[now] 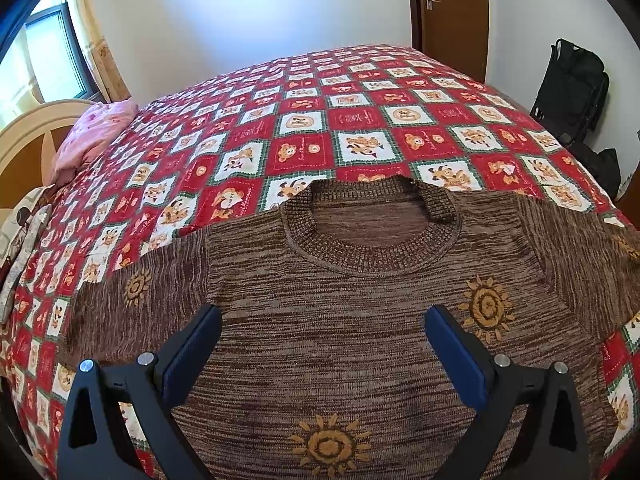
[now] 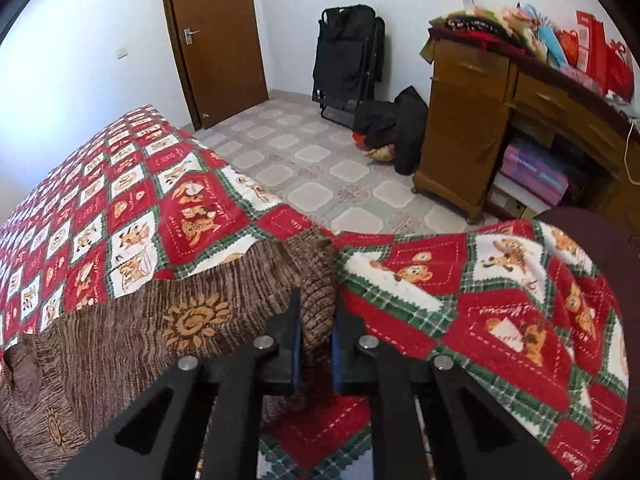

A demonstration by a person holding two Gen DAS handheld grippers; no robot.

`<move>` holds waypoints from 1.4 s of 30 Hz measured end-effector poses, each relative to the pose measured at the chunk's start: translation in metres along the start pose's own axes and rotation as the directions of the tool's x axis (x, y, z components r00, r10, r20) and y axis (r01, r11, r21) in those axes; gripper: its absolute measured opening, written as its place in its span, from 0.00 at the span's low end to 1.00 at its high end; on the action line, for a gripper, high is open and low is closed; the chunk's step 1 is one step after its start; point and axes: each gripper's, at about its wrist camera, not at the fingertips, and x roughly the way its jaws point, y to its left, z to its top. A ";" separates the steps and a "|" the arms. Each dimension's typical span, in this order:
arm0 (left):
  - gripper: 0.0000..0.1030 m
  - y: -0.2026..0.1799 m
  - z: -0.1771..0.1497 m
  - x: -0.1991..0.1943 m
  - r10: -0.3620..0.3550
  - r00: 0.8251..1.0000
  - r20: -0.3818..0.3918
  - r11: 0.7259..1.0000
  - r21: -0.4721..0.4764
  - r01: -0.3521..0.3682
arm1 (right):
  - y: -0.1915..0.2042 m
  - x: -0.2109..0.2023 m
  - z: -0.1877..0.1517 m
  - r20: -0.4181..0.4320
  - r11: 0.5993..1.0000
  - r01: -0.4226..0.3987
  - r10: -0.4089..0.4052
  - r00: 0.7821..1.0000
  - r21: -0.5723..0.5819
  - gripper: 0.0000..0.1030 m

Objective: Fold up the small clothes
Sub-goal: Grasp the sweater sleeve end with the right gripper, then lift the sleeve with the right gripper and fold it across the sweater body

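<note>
A brown knit sweater [image 1: 360, 344] with yellow sun motifs lies flat on the bed, neck hole away from me, both sleeves spread sideways. My left gripper [image 1: 322, 320] hovers over its chest, jaws wide open with nothing between the blue pads. In the right wrist view the sweater's sleeve [image 2: 168, 320] runs to the bed's edge, and its ribbed cuff [image 2: 318, 280] is pinched between the blue pads of my right gripper [image 2: 316, 320], which is shut on it.
The red, white and green patchwork bedspread [image 1: 320, 120] covers the bed; a pink pillow [image 1: 96, 136] lies at the far left. Beyond the bed's edge are a tiled floor [image 2: 320, 160], a wooden desk [image 2: 480, 120], black bags [image 2: 392, 128] and a door [image 2: 216, 36].
</note>
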 end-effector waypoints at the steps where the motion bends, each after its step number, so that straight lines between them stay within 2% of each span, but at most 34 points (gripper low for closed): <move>1: 0.99 0.001 0.000 -0.001 0.000 1.000 0.003 1.000 -0.002 0.000 | 0.001 -0.002 0.000 0.002 1.000 -0.005 0.005 1.000 -0.001 0.13; 5: 0.99 0.010 -0.003 -0.007 -0.001 1.000 0.008 1.000 -0.020 0.001 | 0.008 -0.018 0.004 0.019 0.999 -0.042 0.042 0.999 -0.016 0.13; 10: 0.99 0.027 -0.006 -0.018 0.004 1.000 0.028 0.999 -0.042 -0.003 | 0.042 -0.053 0.009 0.055 0.989 -0.123 0.128 0.990 -0.085 0.13; 13: 0.99 0.044 -0.009 -0.025 0.016 0.999 0.040 0.997 -0.070 -0.013 | 0.076 -0.075 0.007 0.059 0.970 -0.185 0.197 0.979 -0.159 0.13; 17: 0.99 0.068 -0.014 -0.027 0.031 0.998 0.054 0.994 -0.110 -0.025 | 0.131 -0.107 -0.011 0.049 0.917 -0.287 0.311 0.949 -0.277 0.13; 22: 0.99 0.096 -0.025 -0.019 0.047 0.998 0.050 0.988 -0.149 -0.039 | 0.204 -0.124 -0.056 -0.041 0.803 -0.443 0.466 0.884 -0.399 0.13; 25: 0.99 0.116 -0.035 -0.008 0.039 0.999 0.024 0.980 -0.195 -0.034 | 0.247 -0.117 -0.098 -0.138 0.716 -0.541 0.541 0.829 -0.441 0.13; 28: 0.99 0.128 -0.044 0.001 0.037 0.999 0.010 0.978 -0.208 -0.034 | 0.273 -0.101 -0.134 -0.220 0.660 -0.610 0.579 0.785 -0.439 0.13; 30: 0.99 0.133 -0.047 0.006 0.034 0.999 0.002 0.977 -0.210 -0.033 | 0.286 -0.088 -0.158 -0.287 0.610 -0.672 0.613 0.736 -0.420 0.18; 31: 0.99 0.135 -0.048 0.008 0.028 1.000 -0.002 0.978 -0.207 -0.028 | 0.288 -0.083 -0.167 -0.318 0.595 -0.692 0.618 0.719 -0.408 0.21; 32: 0.99 0.136 -0.048 0.011 0.019 1.000 -0.004 0.979 -0.203 -0.020 | 0.288 -0.077 -0.173 -0.352 0.588 -0.710 0.618 0.703 -0.387 0.31; 33: 0.99 0.137 -0.049 0.013 0.007 1.000 -0.005 0.979 -0.202 -0.008 | 0.286 -0.068 -0.176 -0.401 0.576 -0.742 0.625 0.670 -0.342 0.38; 34: 0.99 0.137 -0.048 0.015 -0.004 1.000 -0.008 0.980 -0.201 0.003 | 0.283 -0.064 -0.177 -0.430 0.572 -0.765 0.635 0.642 -0.296 0.56; 35: 0.99 0.135 -0.047 0.018 -0.028 1.000 -0.011 0.980 -0.200 0.025 | 0.276 -0.061 -0.174 -0.440 0.573 -0.782 0.653 0.616 -0.245 0.67; 36: 0.99 0.133 -0.046 0.019 -0.043 0.999 -0.010 0.980 -0.197 0.040 | 0.264 -0.060 -0.167 -0.423 0.574 -0.794 0.680 0.599 -0.200 0.69; 38: 0.99 0.123 -0.043 0.020 -0.089 0.996 -0.009 0.981 -0.176 0.086 | 0.251 -0.064 -0.155 -0.401 0.581 -0.790 0.688 0.605 -0.194 0.69; 39: 0.99 0.115 -0.041 0.021 -0.122 0.992 -0.007 0.980 -0.159 0.119 | 0.243 -0.067 -0.149 -0.382 0.591 -0.782 0.689 0.617 -0.198 0.69; 40: 0.99 0.109 -0.040 0.021 -0.146 0.989 -0.006 0.978 -0.150 0.144 | 0.232 -0.071 -0.142 -0.350 0.609 -0.766 0.685 0.639 -0.205 0.69; 42: 0.99 0.092 -0.037 0.021 -0.224 0.975 -0.006 0.968 -0.114 0.222 | 0.212 -0.077 -0.130 -0.269 0.659 -0.715 0.663 0.698 -0.231 0.69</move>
